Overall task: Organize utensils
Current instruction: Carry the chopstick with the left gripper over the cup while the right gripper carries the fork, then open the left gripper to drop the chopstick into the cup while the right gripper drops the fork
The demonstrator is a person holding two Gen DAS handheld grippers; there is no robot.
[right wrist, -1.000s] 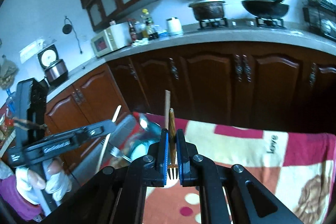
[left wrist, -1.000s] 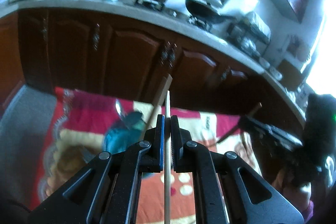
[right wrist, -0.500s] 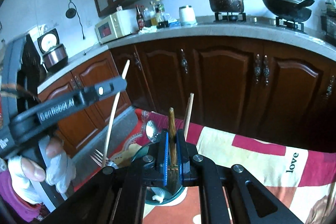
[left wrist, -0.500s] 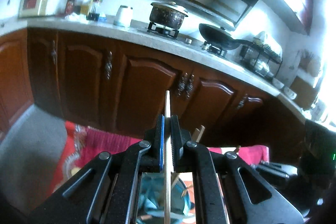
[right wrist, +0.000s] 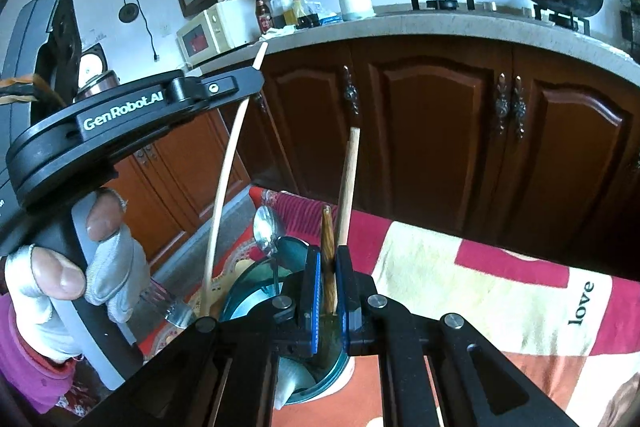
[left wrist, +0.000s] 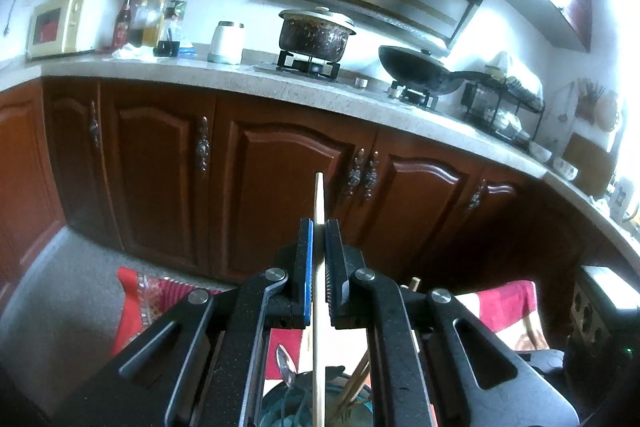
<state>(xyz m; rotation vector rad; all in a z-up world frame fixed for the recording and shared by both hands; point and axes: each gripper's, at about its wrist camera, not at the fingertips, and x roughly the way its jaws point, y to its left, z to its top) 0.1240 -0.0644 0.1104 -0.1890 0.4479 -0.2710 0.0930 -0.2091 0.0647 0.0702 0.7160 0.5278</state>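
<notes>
My left gripper [left wrist: 318, 223] is shut on a pale wooden chopstick [left wrist: 318, 195] that stands upright between its pads. Its lower end reaches down into a teal glass cup [left wrist: 280, 407] holding a metal spoon [left wrist: 285, 367] and more sticks [left wrist: 356, 379]. My right gripper [right wrist: 328, 251] is shut on a brown wooden-handled fork [right wrist: 327, 227], handle up, right over the teal cup [right wrist: 248, 303]. A spoon [right wrist: 266, 227] and a thicker wooden stick [right wrist: 347, 179] stand in that cup. The left gripper [right wrist: 256, 77] with its chopstick [right wrist: 224, 187] shows at upper left.
A person's gloved hand [right wrist: 100, 267] holds the left gripper; a metal fork head [right wrist: 168, 303] shows beside it. The cup stands on a red and cream cloth [right wrist: 460, 287]. Dark wooden cabinets [right wrist: 440, 127] under a stone counter [left wrist: 280, 83] lie ahead, grey floor [left wrist: 60, 287] to the left.
Both grippers came in over the teal cup and sank; it now sits under their jaws. The left chopstick's lower end now reaches into the cup. Both grips are unchanged.
</notes>
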